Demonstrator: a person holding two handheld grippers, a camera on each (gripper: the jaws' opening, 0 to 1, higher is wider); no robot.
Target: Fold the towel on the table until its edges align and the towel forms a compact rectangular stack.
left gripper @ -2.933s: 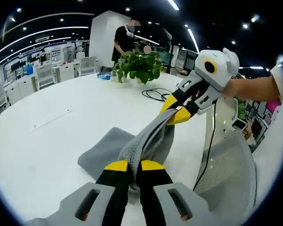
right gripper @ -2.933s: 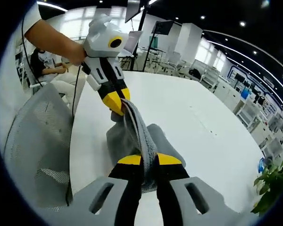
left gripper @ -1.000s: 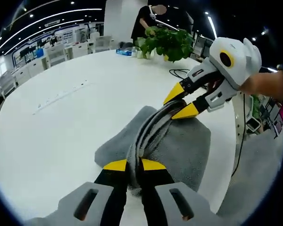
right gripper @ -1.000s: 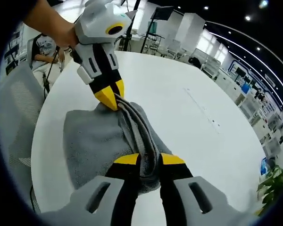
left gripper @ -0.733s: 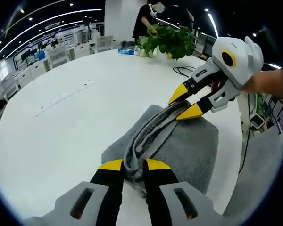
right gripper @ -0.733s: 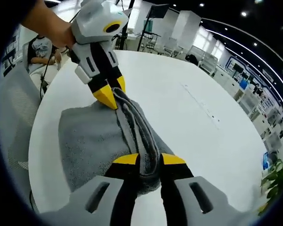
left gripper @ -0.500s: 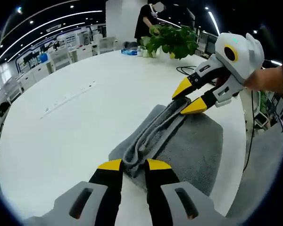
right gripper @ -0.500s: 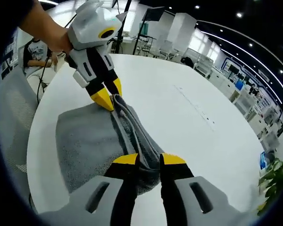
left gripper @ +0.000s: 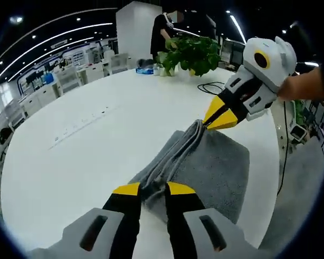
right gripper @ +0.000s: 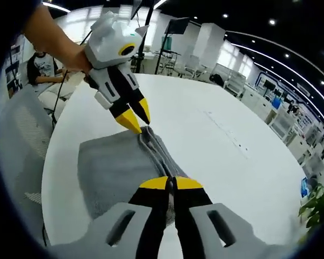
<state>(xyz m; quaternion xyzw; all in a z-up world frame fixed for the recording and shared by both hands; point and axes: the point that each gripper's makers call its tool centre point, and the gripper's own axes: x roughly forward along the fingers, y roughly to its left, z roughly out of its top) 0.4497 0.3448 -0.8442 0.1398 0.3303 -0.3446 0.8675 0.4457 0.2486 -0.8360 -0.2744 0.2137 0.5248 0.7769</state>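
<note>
A grey towel (left gripper: 216,167) lies folded flat on the white table (left gripper: 70,162), with its thick doubled edge running up the middle. My left gripper (left gripper: 154,189) is open, its yellow tips either side of that edge's near end. The right gripper (left gripper: 220,117) hovers at the far end of the edge with its tips together. In the right gripper view the towel (right gripper: 113,167) spreads to the left, my right gripper (right gripper: 171,183) is shut just above the fold, and the left gripper (right gripper: 136,118) stands with its jaws apart at the towel's far corner.
A potted plant (left gripper: 191,51) and a black cable (left gripper: 213,86) sit at the table's far side, where a person (left gripper: 164,29) stands. A grey mesh chair (right gripper: 19,140) is beside the table edge near the towel. Another person (right gripper: 43,67) sits beyond it.
Both grippers lowered the lifted towel edge onto the table and let it go. The left jaws opened; the right jaws opened, then came together. The towel now lies flat.
</note>
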